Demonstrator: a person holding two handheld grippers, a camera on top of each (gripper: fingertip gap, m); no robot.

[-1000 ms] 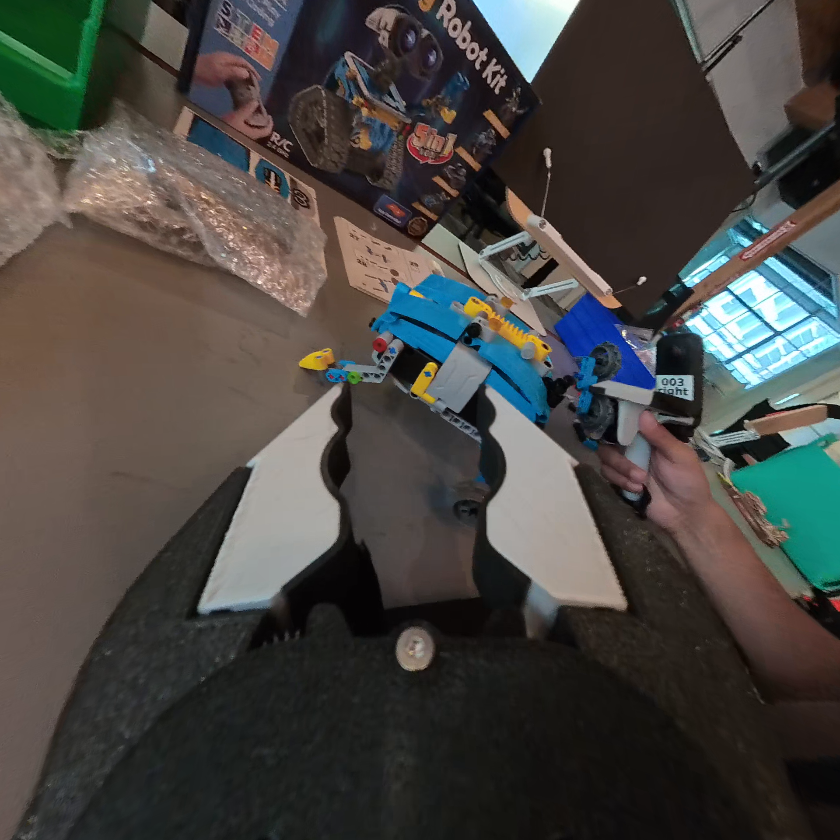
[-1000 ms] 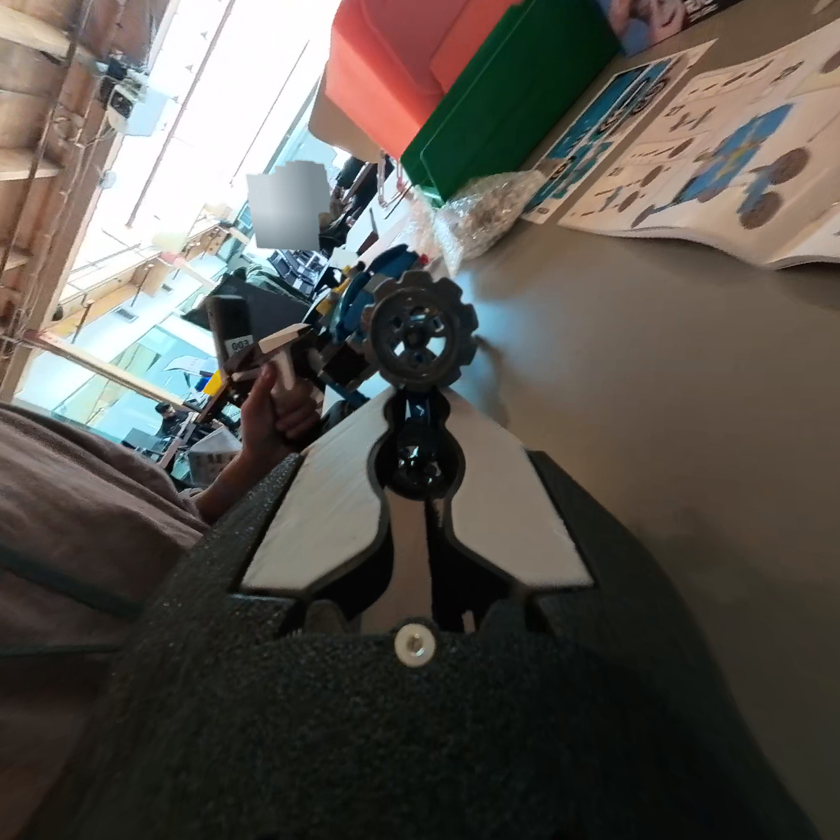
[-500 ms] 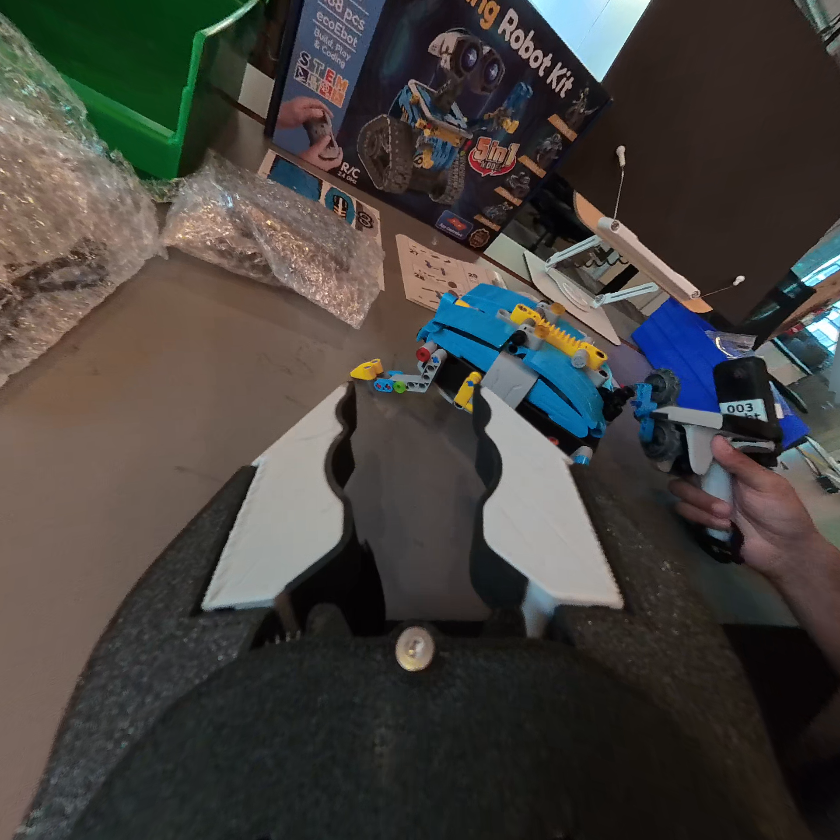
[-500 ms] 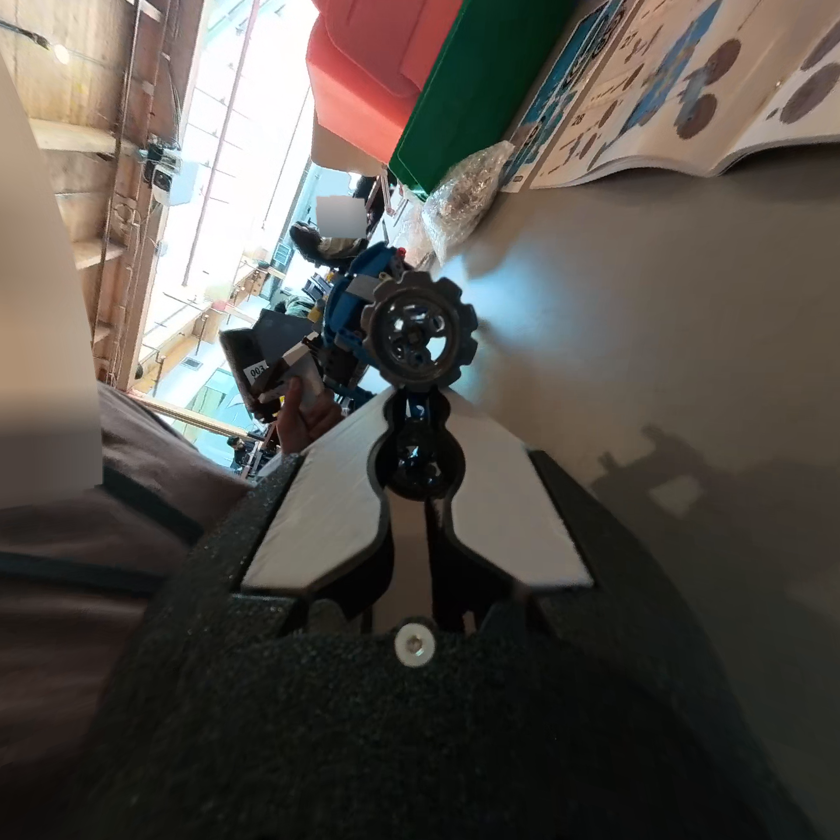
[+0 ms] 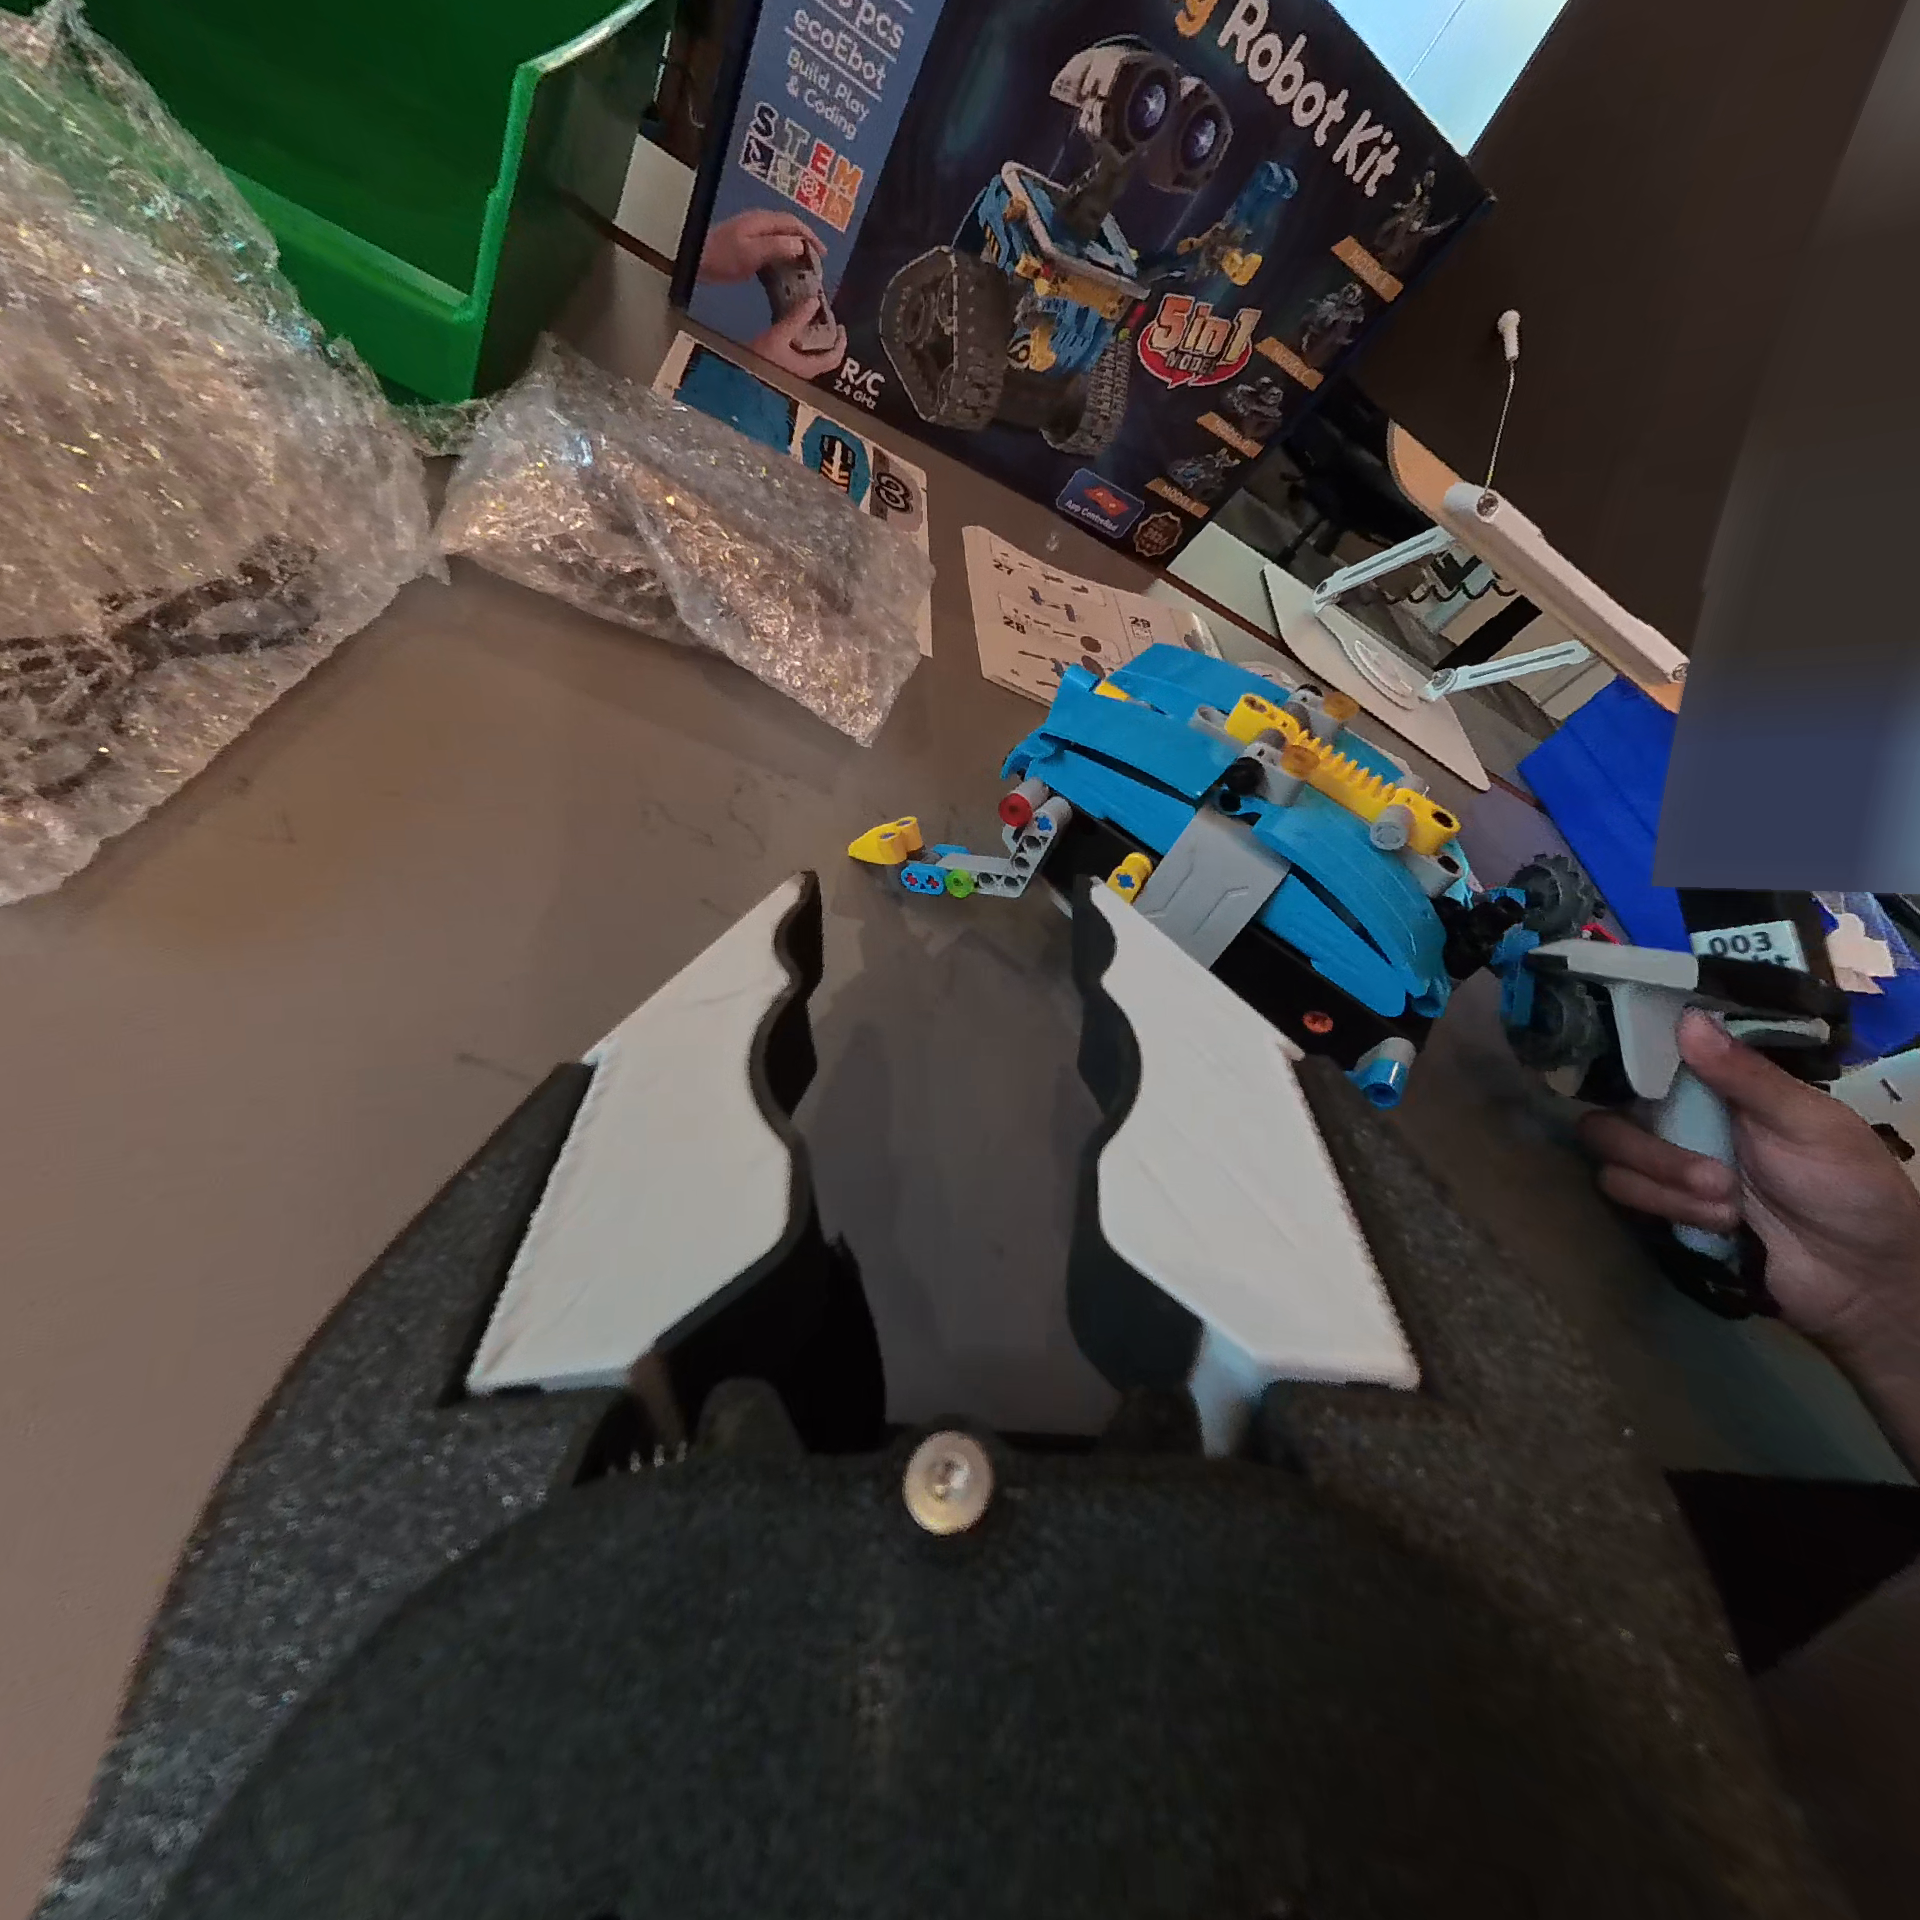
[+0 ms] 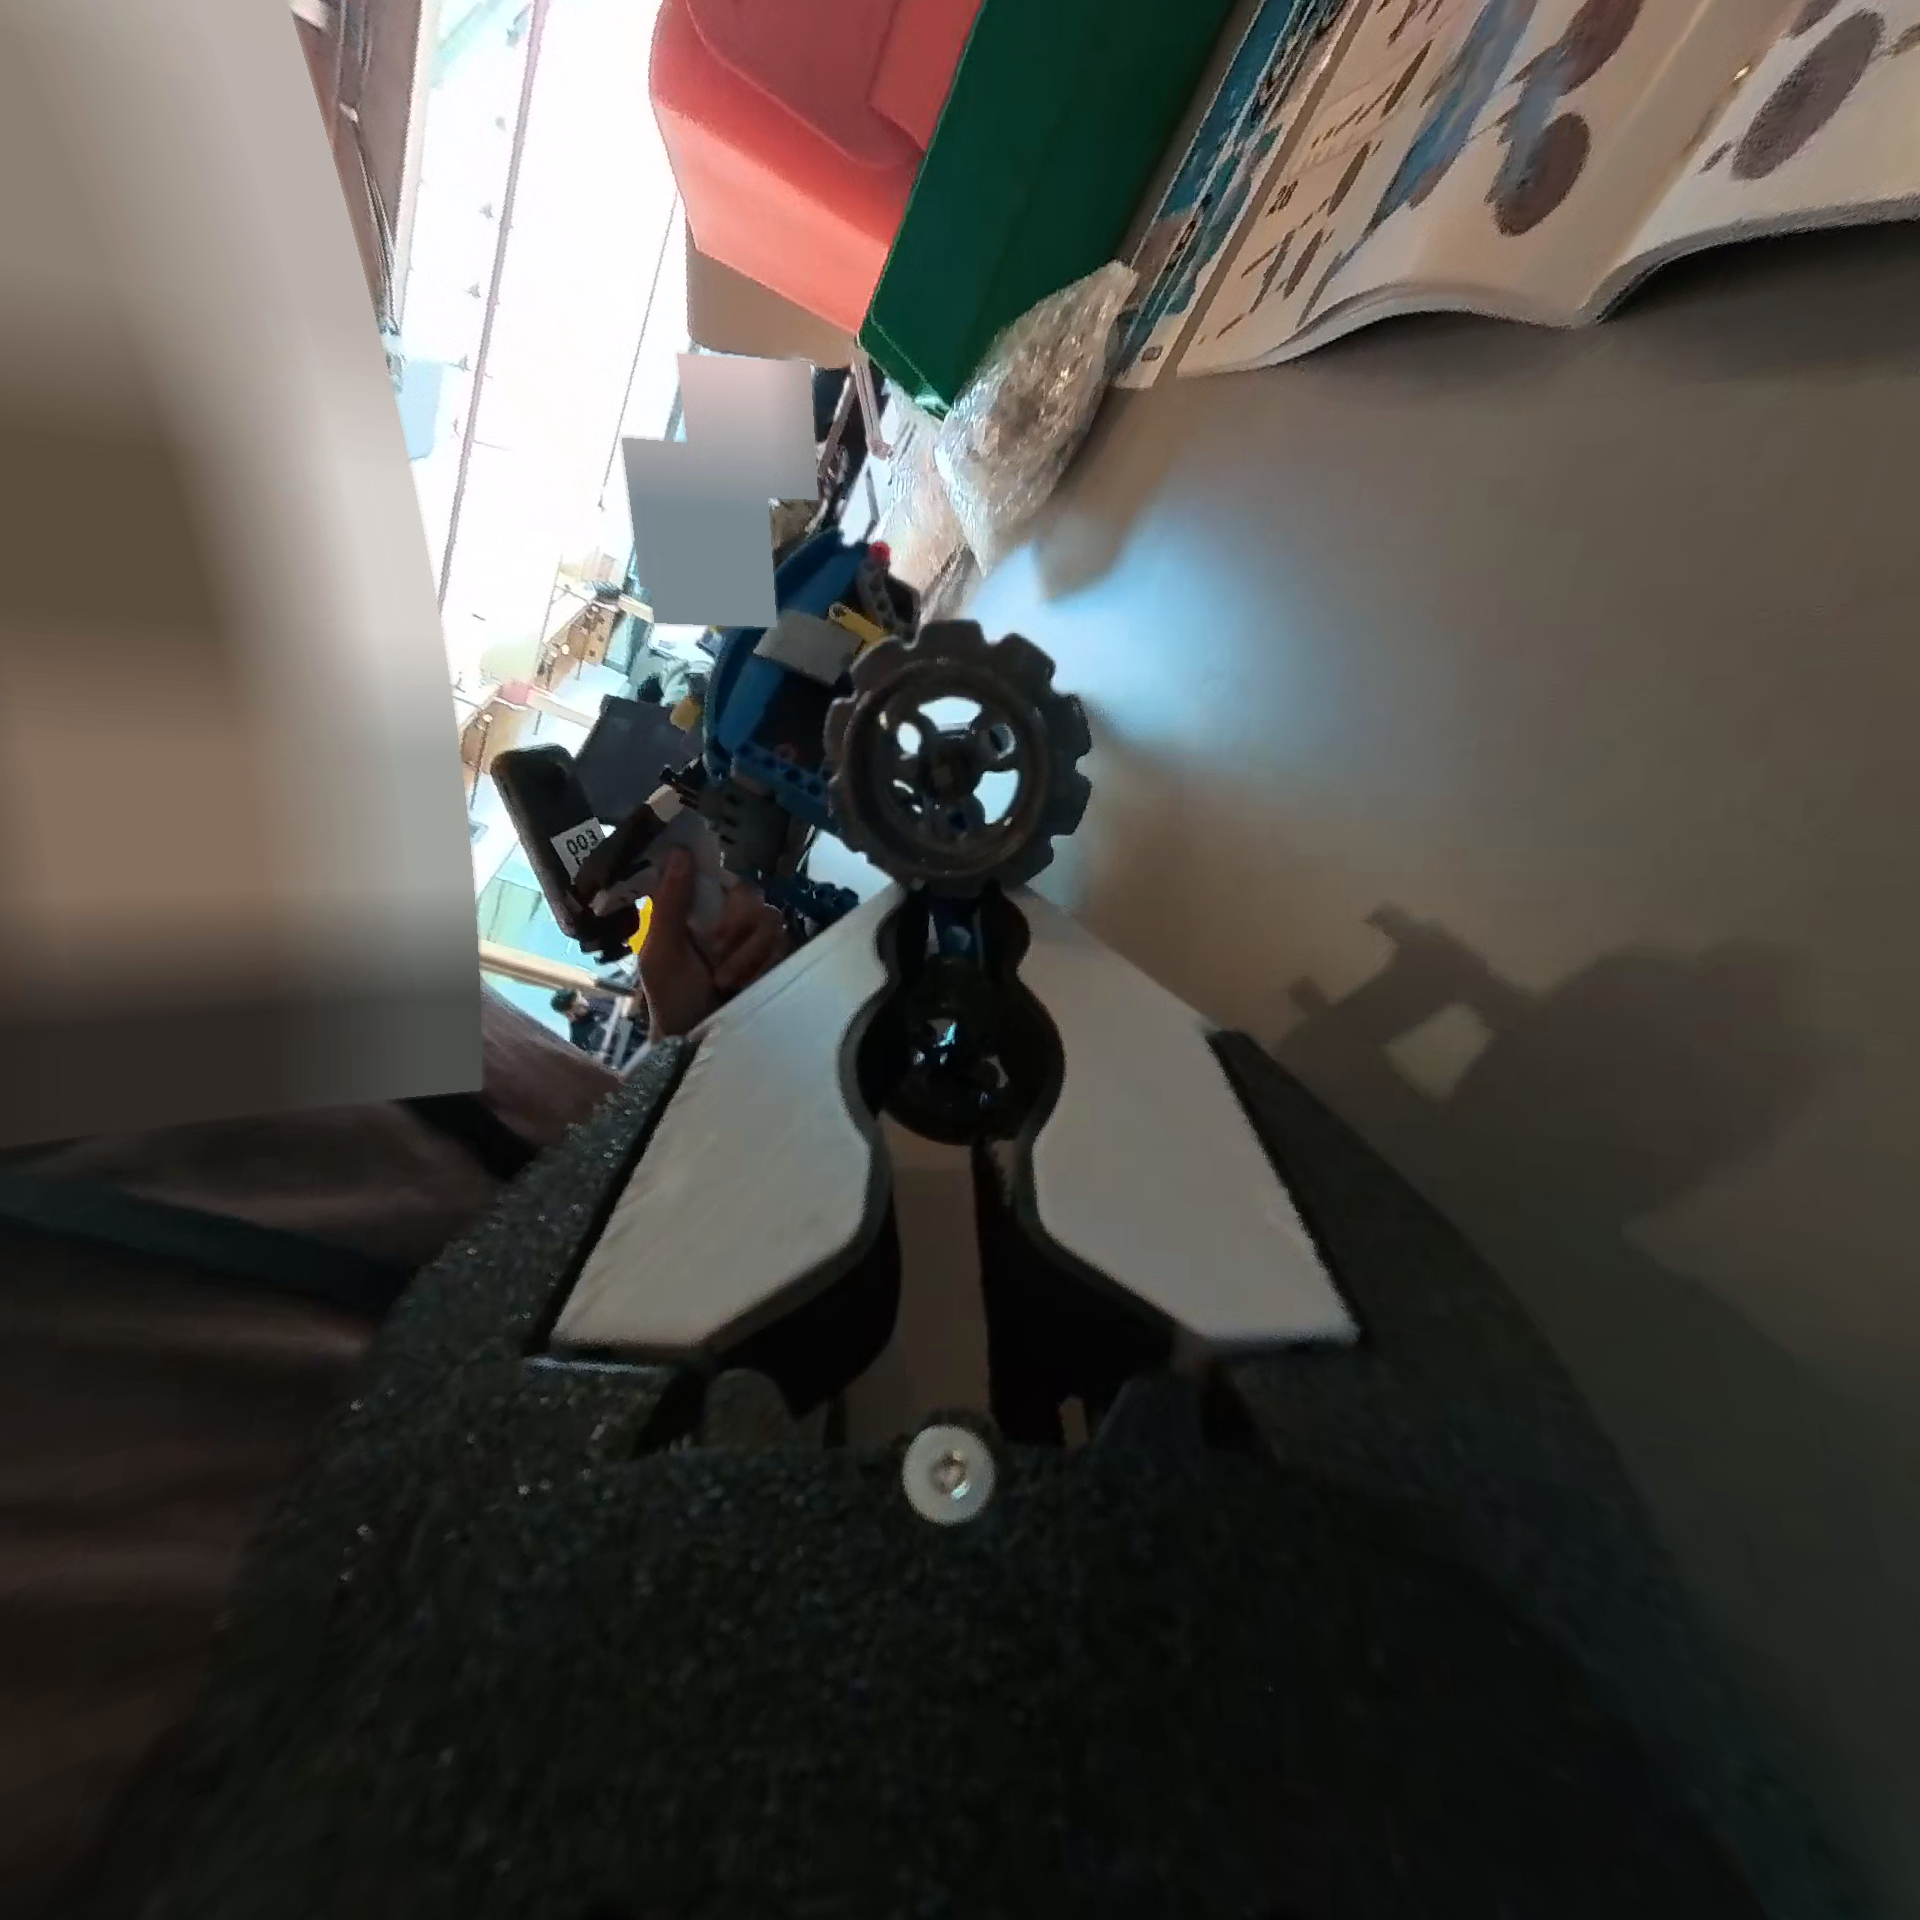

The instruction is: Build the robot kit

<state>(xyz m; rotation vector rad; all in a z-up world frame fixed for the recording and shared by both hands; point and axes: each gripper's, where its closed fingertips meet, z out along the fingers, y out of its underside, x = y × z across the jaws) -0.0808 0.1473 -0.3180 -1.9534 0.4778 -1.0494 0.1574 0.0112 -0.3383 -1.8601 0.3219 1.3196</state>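
Note:
My left gripper is open and empty, low over the grey table. Its right fingertip is just short of a blue brick-built vehicle body with yellow and grey parts. A small grey and yellow link arm sticks out of the body ahead of the fingertips. My right gripper is shut on a blue and black axle piece carrying a grey toothed wheel. In the left wrist view the right gripper holds this wheel piece against the body's right end; whether they are joined is unclear.
Two bubble-wrap bags and a green bin stand at the left. A kit box stands at the back, with instruction sheets before it. A white lamp stand and a blue sheet lie at the right. The tips of one gripper are about 30 centimeters away from the tips of the other.
My left gripper has drawn back and left from the blue body, which was between its fingertips. The right gripper stays shut on the wheel piece near the body's end.

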